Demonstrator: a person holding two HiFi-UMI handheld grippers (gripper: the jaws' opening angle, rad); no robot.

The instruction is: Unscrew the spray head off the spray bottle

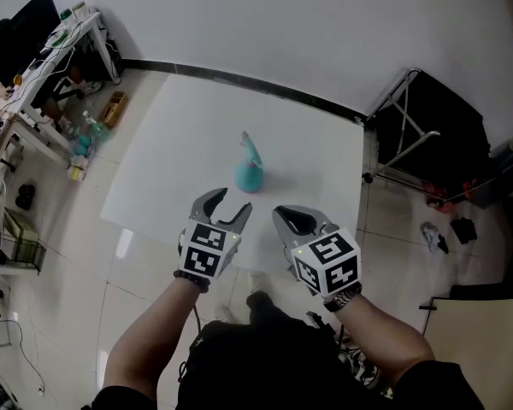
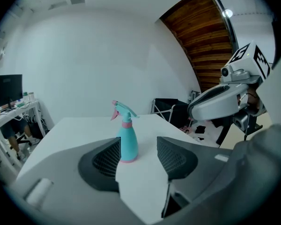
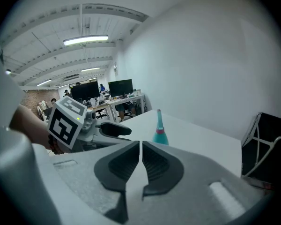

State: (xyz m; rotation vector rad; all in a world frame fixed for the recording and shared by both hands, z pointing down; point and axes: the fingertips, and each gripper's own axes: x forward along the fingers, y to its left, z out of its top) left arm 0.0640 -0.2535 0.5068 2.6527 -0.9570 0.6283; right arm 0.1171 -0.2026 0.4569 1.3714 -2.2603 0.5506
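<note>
While the spray bottle (image 1: pixel 250 171) stands upright mid-tabletop (image 1: pixel 179 135), ahead of both grippers and apart from them, the left gripper (image 1: pixel 230 205) faces it with jaws apart and empty; the right gripper (image 1: pixel 291 220) has its jaws together.

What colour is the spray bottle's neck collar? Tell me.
Pink collar, clearest in the left gripper view.

One counter (image 1: pixel 197 143). One spray bottle (image 1: pixel 250 171) stood on it, with one spray head (image 1: pixel 250 145). Two grippers were there: left gripper (image 1: pixel 229 205) and right gripper (image 1: pixel 286 218). Two cubes, one each: left marker cube (image 1: pixel 207 250), right marker cube (image 1: pixel 329 261). One black folding stand (image 1: pixel 436 135). Two monitors (image 3: pixel 86 90) were on the far desks.
</note>
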